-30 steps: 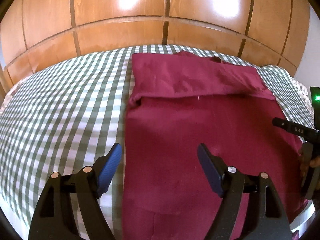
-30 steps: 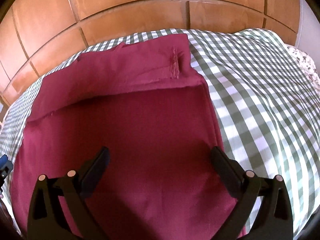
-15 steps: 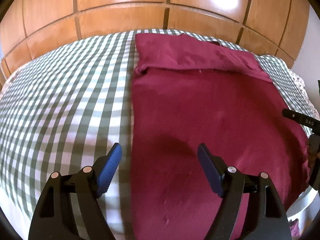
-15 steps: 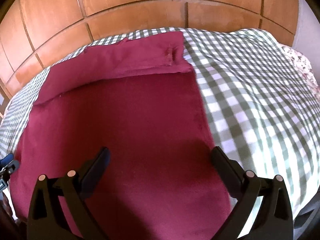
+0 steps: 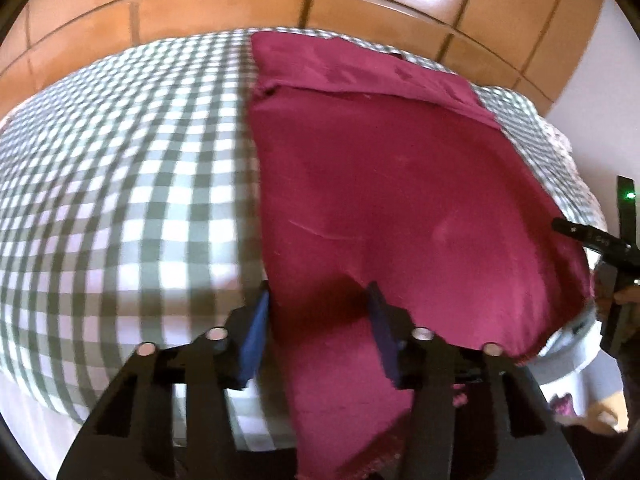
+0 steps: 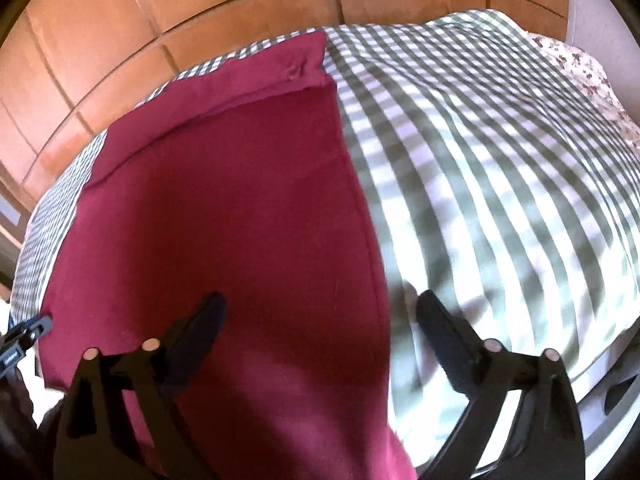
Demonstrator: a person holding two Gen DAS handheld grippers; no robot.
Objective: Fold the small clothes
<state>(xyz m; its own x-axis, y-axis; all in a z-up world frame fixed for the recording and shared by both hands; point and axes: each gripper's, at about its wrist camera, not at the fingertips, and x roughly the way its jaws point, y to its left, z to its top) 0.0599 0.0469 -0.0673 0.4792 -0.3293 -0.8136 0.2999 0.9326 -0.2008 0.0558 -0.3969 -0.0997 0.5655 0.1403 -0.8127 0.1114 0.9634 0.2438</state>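
A maroon garment [image 5: 392, 200] lies flat on the green-checked bed [image 5: 132, 184], its far end folded over and its near end hanging over the bed's edge. My left gripper [image 5: 318, 320] is at the near left corner; its jaws are closing with the cloth's left edge between the blue pads [image 5: 256, 332], which do not pinch it. My right gripper [image 6: 320, 320] straddles the garment [image 6: 240, 208] at its near right edge. Its jaws are wide and closing slightly, one finger over cloth and one over the sheet [image 6: 500, 160]. Each view shows the other gripper at its side edge.
A wooden panelled wall [image 5: 240, 4] stands behind the bed. Floral fabric [image 6: 580, 64] lies at the bed's far right. The near bed edge and white base [image 5: 568, 356] drop away below the grippers. A hand [image 5: 628, 296] holds the right gripper's handle.
Both grippers drew back toward the near edge of the bed, where the garment hangs over. The left jaws narrowed around the cloth's left corner; the right jaws narrowed a little.
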